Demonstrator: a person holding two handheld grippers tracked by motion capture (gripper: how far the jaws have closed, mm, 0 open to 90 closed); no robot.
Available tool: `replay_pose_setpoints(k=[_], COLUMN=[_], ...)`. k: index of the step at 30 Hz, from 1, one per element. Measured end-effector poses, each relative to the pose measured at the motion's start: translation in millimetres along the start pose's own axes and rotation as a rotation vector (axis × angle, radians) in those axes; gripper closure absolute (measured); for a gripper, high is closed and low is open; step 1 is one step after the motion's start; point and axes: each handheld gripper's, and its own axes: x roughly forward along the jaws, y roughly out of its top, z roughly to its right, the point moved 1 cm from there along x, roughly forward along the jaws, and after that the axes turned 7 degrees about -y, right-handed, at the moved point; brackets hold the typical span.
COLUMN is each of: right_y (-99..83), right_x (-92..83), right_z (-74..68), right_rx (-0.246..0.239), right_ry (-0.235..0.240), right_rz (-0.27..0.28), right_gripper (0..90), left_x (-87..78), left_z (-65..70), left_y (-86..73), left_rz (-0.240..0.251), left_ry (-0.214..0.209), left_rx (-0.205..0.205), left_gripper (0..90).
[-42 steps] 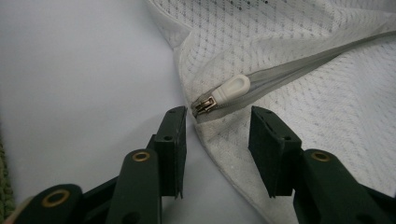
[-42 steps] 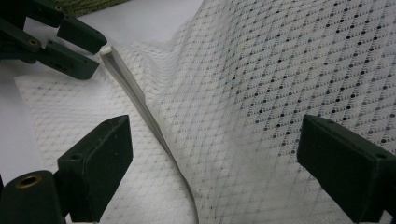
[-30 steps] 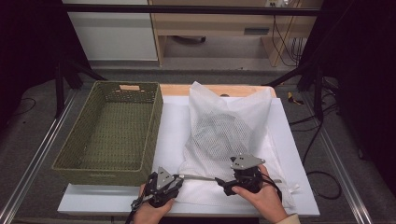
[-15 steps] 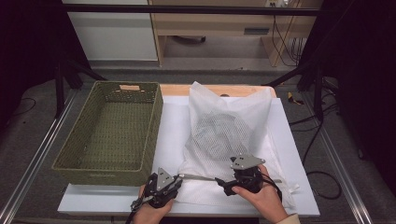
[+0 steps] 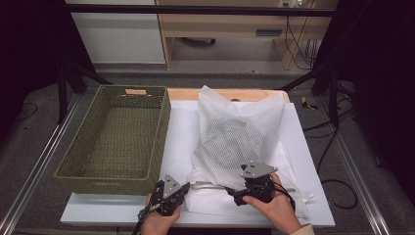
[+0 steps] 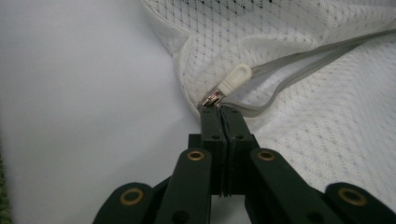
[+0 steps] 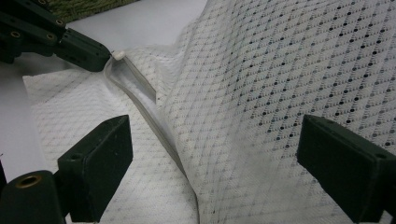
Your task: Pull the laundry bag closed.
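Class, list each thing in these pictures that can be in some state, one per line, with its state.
Left tool: shut, jaws just closed at the zipper slider.
Right tool: open, jaws astride the mesh.
Mesh bag: lying flat, something round inside.
Zipper pull: free, lying on the mesh.
Basket: upright, empty.

The white mesh cloth laundry bag (image 5: pixel 240 142) looks soft and perforated, its grey woven zipper tape (image 6: pixel 299 74) ending in a shiny metal slider with a smooth cream plastic pull tab (image 6: pixel 236 78). The olive woven wicker basket (image 5: pixel 115 142) looks rough beside the smooth matt white table sheet (image 5: pixel 178 142).
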Motion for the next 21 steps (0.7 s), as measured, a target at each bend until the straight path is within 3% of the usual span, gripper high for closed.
replay_pose_setpoints(k=[6,16,21], right_y=[0.3,8.1,14.6], right_x=[-1.4,-5.9,-4.0], right_z=[0.8,-3.8,-10.3], right_rx=[0.000,-0.003,-0.029], right_ry=[-0.003,-0.001,0.004], right_rz=[0.007,0.039,0.050], right_gripper=[10.7,10.1,10.5], left_x=[-8.4,-25.7,-28.1], left_z=[0.8,9.6,10.0], left_y=[5.2,15.7,17.0], left_rz=[0.035,0.081,0.090], left_ry=[-0.001,-0.002,0.002], left_rx=[-0.018,-0.003,-0.007], left_gripper=[89.9,90.0,90.0])
